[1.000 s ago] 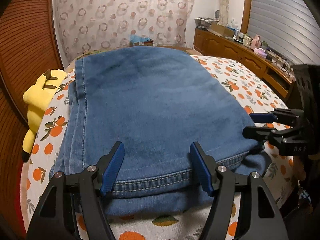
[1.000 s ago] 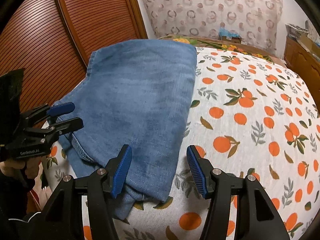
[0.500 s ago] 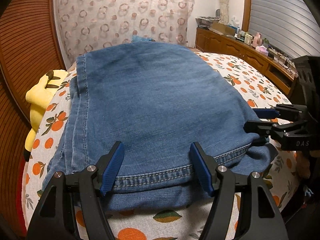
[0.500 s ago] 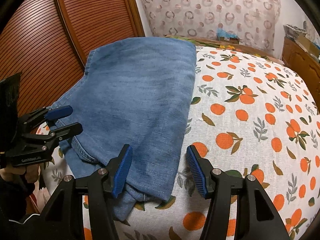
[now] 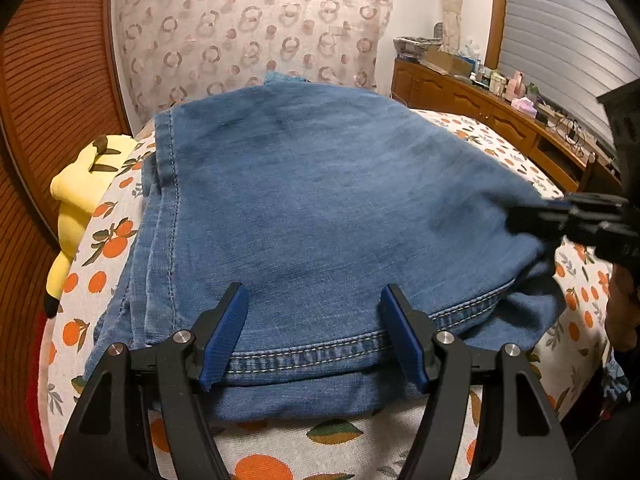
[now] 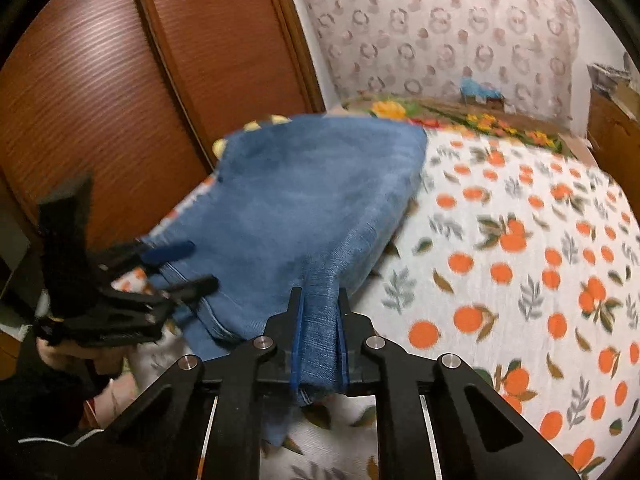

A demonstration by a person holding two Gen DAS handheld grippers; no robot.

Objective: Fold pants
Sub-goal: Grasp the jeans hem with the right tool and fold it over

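Closing on cloth: the right gripper [image 6: 319, 334], whose jaws stood wide apart half a second ago over the near right corner of the folded blue denim pants [image 5: 320, 216], now pinches that corner into a bunched ridge between its blue pads, and the jaws are closing further at this moment. Pants lie on the orange-print bedsheet [image 6: 520, 264], on its side nearest the brown slatted wooden panel [image 6: 100, 100]; the pinched corner has lifted slightly off the sheet. Left gripper [image 5: 316, 336] unchanged: jaws apart, straddling the stitched hem at the near edge, not clamped. Judgement: one corner secured, the left must grip before the next fold can be carried.
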